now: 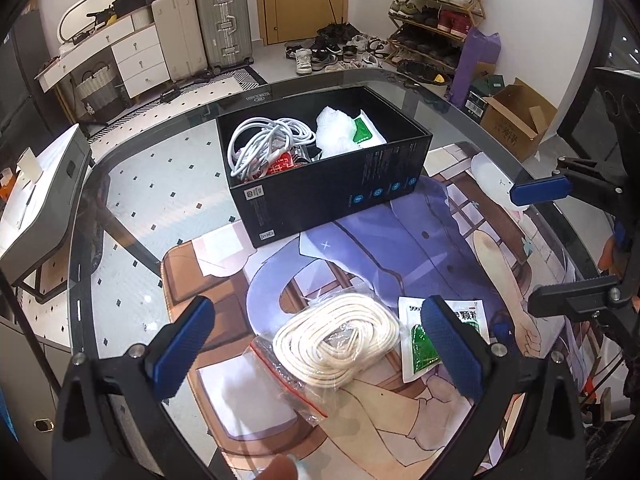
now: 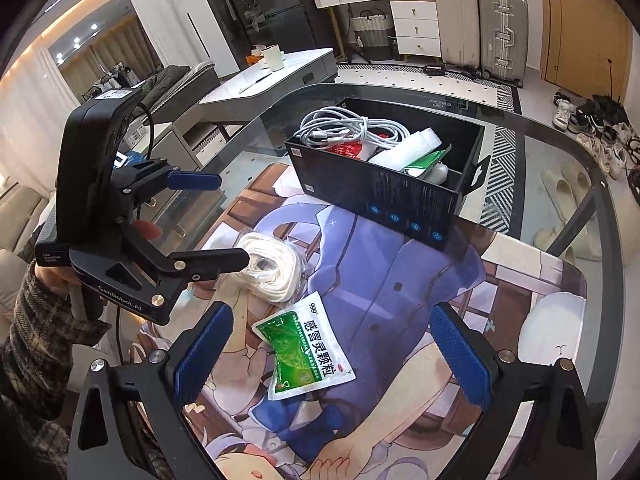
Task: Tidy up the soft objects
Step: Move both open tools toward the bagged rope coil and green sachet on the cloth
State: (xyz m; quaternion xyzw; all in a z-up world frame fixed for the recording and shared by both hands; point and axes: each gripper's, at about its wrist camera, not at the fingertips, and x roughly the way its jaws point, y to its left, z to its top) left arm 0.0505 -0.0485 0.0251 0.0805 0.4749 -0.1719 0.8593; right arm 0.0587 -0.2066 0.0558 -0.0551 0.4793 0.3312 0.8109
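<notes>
A coil of white rope in a clear zip bag (image 1: 336, 340) lies on the printed mat, between the open fingers of my left gripper (image 1: 320, 344); it also shows in the right wrist view (image 2: 272, 270). A green-and-white medicine sachet (image 2: 306, 346) lies beside it, partly behind my left gripper's right finger (image 1: 450, 344). My right gripper (image 2: 332, 356) is open and empty above the sachet. The black box (image 1: 332, 184) at the back holds white cables (image 1: 264, 140), a red packet, a white wrap and another sachet.
The glass table (image 1: 168, 168) carries a printed anime mat (image 1: 400, 248). My left gripper shows in the right wrist view (image 2: 224, 220), my right gripper in the left wrist view (image 1: 560, 240). Suitcases, a shoe rack and a cardboard box stand around the room.
</notes>
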